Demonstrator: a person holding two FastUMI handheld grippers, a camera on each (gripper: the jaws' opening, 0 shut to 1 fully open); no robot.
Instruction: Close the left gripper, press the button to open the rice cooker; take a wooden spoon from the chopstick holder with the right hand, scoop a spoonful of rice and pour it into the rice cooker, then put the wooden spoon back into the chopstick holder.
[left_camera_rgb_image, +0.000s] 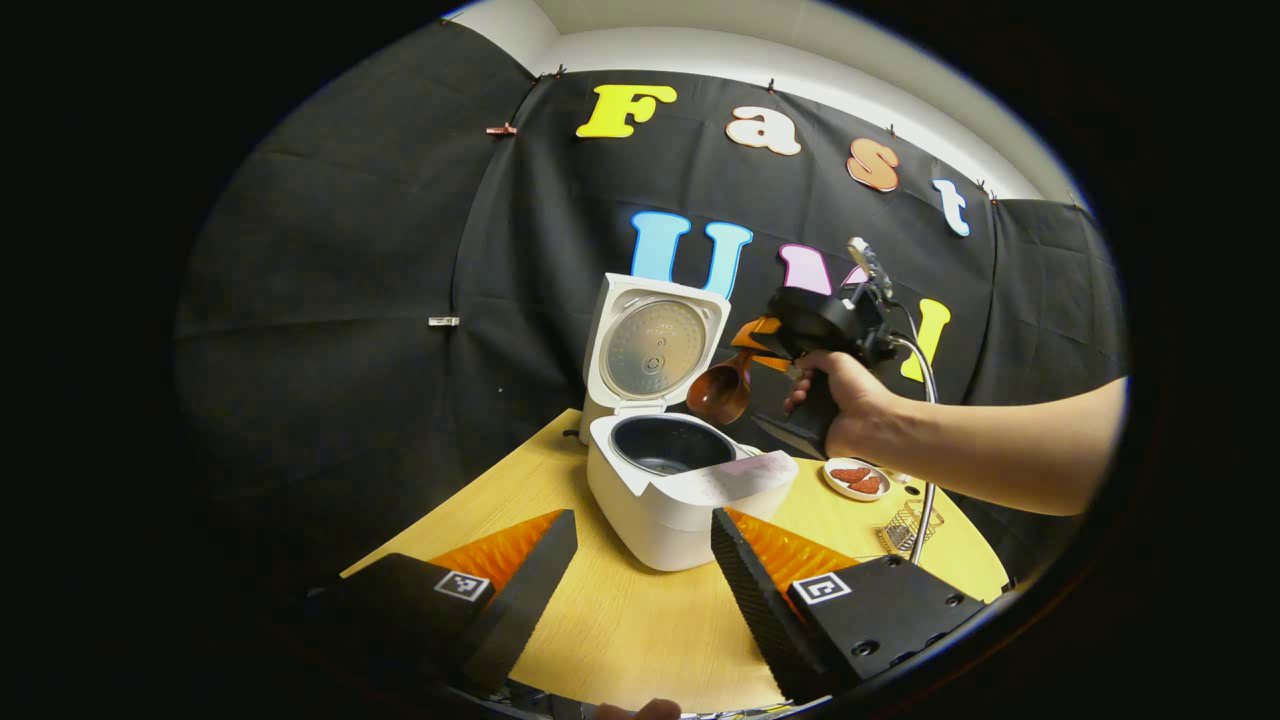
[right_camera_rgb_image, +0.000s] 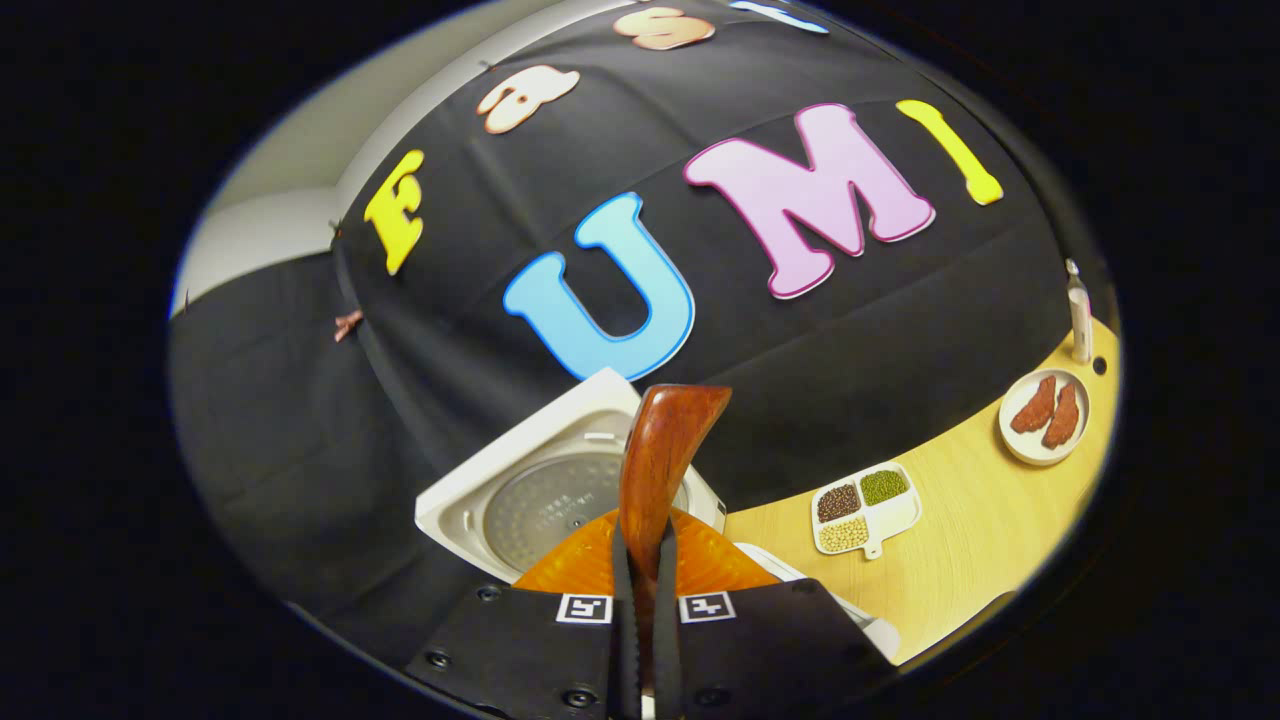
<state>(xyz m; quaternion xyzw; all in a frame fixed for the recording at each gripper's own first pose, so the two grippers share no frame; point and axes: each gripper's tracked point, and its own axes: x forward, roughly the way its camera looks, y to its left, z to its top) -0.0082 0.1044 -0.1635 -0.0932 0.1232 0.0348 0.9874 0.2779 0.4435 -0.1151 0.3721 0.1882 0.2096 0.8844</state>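
Wooden spoon (right_camera_rgb_image: 660, 450), reddish-brown, handle pinched between both fingers of the right gripper (right_camera_rgb_image: 640, 600) at bottom centre of the right gripper view; fingers nearly together, tight on the handle, which rises straight up mid-frame. In the left gripper view the same spoon's bowl (left_camera_rgb_image: 718, 392) hangs at frame centre, just above and right of the open pot, tilted, with the right gripper (left_camera_rgb_image: 775, 345) above it and a hand (left_camera_rgb_image: 850, 410) and bare forearm reaching in from the right edge.

Left gripper (left_camera_rgb_image: 640, 560) at bottom of the left gripper view: fingers (left_camera_rgb_image: 525, 590) spread wide apart, holding nothing, bare table between them.

White rice cooker (left_camera_rgb_image: 670, 490) sits centre on the light wooden round table (left_camera_rgb_image: 620, 630), lid (left_camera_rgb_image: 655, 345) swung up and open, dark inner pot visible; contents cannot tell. Right gripper view: open lid (right_camera_rgb_image: 540, 500) lower centre, just behind the gripper.

Small white round dish with red pieces (left_camera_rgb_image: 856, 478) right of the cooker; also at right edge (right_camera_rgb_image: 1045, 415). White divided tray of beans (right_camera_rgb_image: 865, 505) lower right. Small wire basket (left_camera_rgb_image: 905, 525) near table's right edge.
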